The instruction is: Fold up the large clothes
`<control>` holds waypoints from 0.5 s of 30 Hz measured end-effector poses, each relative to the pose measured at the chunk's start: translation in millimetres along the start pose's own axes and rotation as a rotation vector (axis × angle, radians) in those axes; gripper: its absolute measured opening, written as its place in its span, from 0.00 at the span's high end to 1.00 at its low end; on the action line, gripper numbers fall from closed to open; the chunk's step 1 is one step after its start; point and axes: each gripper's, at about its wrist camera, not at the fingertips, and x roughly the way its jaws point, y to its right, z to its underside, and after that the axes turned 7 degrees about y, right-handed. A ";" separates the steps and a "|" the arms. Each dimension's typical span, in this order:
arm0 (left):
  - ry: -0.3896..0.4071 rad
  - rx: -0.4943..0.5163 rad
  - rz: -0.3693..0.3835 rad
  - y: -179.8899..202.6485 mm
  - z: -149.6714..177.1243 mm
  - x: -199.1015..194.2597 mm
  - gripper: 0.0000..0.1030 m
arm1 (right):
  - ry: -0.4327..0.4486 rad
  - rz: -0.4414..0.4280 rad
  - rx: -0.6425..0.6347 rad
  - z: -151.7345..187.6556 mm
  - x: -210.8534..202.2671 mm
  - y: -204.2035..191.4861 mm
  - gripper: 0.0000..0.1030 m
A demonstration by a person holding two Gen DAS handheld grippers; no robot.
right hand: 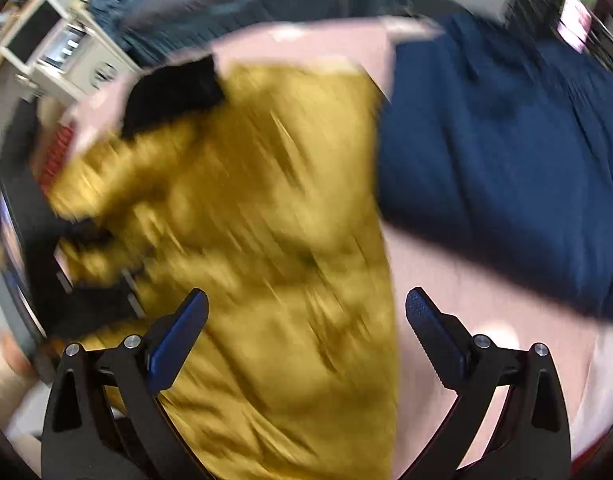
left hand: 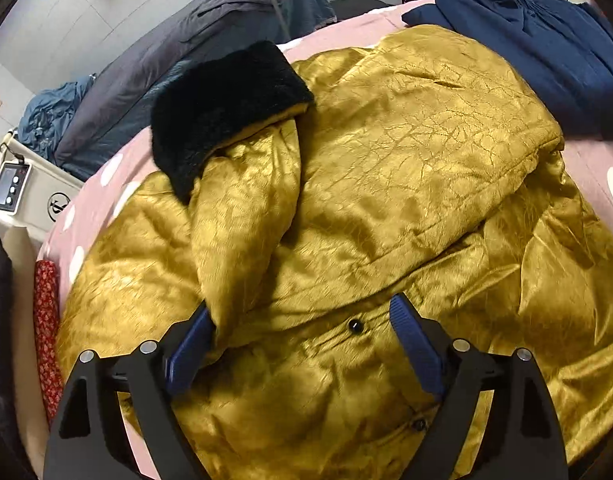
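**Sleeve laid over, claws free**

One mustard-gold satin padded coat (left hand: 386,184) spread on the pink white-dotted bedcover (left hand: 118,184), one black-fur-cuffed sleeve (left hand: 242,200) folded across its front. Left gripper (left hand: 302,344) spread apart, sleeve edge brushing one pad, unclamped. Right gripper (right hand: 306,332) likewise wide, holding nothing, over the coat's edge. Next: flatten the sleeve, then grip the hem evenly. One folded navy garment (left hand: 546,48) beyond.

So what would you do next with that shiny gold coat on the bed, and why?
Probably grip the other side of the gold coat and fold it inward. One sleeve with the black fur cuff already lies across the body, and both the left gripper and right gripper hang open above it, holding nothing.
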 end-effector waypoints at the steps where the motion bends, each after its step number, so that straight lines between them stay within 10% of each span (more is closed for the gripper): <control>1: 0.008 0.001 0.000 0.0 2.4 -5.6 0.18 | 0.012 -0.025 -0.015 -3.7 -3.6 -10.6 0.05; 7: 0.010 -0.071 -0.012 -1.8 19.4 -25.8 0.15 | 0.031 -0.154 -0.224 -80.7 18.9 -118.6 0.05; 15: -0.064 -0.235 -0.025 -15.8 50.0 -40.3 0.15 | -0.088 -0.013 -0.478 -117.6 105.9 -232.4 0.05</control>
